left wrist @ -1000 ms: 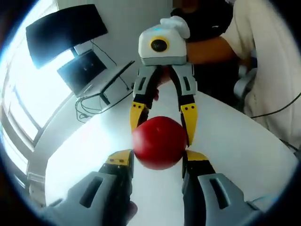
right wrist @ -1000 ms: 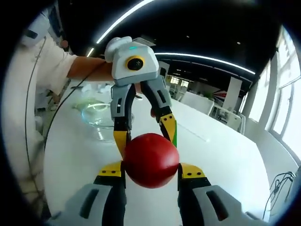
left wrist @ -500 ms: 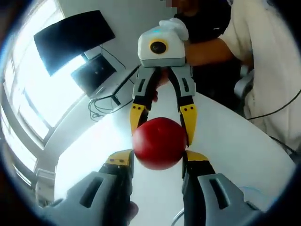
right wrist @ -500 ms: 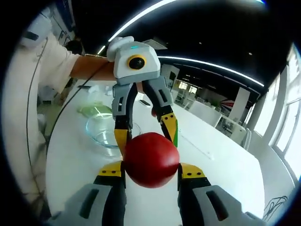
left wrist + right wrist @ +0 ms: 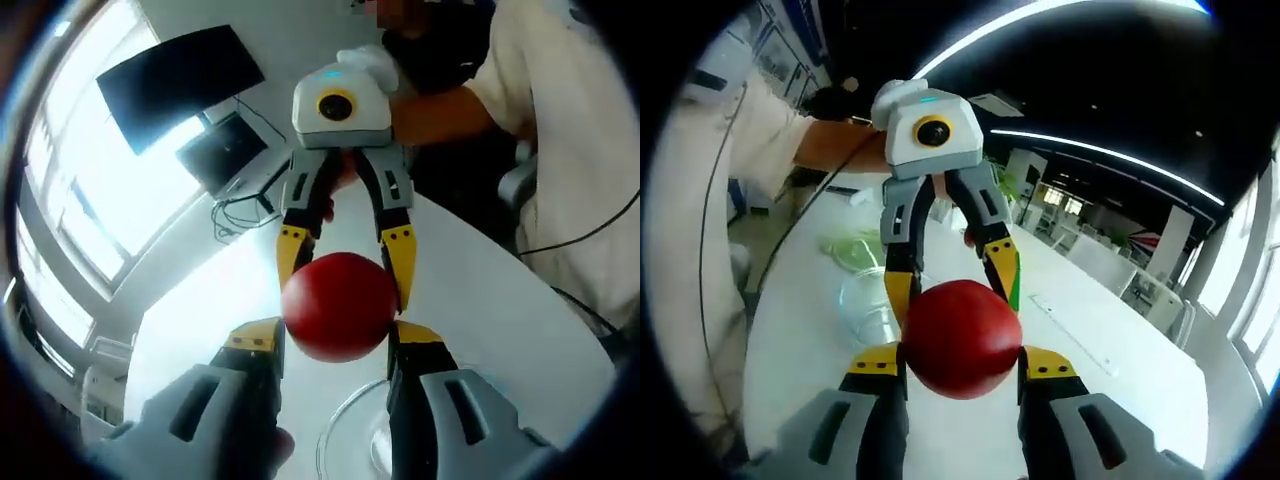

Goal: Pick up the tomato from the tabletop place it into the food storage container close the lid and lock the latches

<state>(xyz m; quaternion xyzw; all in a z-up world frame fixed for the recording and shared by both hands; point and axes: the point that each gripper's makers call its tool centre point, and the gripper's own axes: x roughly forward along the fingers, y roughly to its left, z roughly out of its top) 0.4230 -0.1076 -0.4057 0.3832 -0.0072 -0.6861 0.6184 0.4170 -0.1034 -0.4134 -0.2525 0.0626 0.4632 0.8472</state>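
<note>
We see the tomato (image 5: 338, 306) dead centre in the left gripper view, lifted clear of the tabletop (image 5: 480, 300). It sits pinched between four yellow-tipped jaws: two from the left gripper (image 5: 335, 337) coming up from 6 o'clock, two from the right gripper (image 5: 342, 250) reaching down from 12 o'clock. Both claws are clamped on it from opposite sides, tips touching its red skin.

Right gripper view gives the mirror case: the tomato (image 5: 962, 338) is centred, the right gripper (image 5: 962, 362) grips it from 6 o'clock, and the left gripper (image 5: 952, 270) comes down from 12 o'clock. Same four-point pinch.

Outward from there, in the left gripper view a clear container (image 5: 350, 440) curves in at 6 o'clock, below the tomato and partly behind the jaws. We cannot tell its full shape. In the right gripper view a clear bowl-like container (image 5: 865, 305) sits on the white table (image 5: 1120, 400) at 9 o'clock of the tomato, and a green-tinted lid (image 5: 855, 248) lies just beyond it toward 10 o'clock.

A person's sleeve (image 5: 560, 150) fills 2 o'clock in the left gripper view. A dark monitor (image 5: 185, 85) and a laptop (image 5: 225, 150) with cables stand at 10 o'clock on the far table edge. In the right gripper view, ceiling light strips (image 5: 1070, 150) run across 1 o'clock.
</note>
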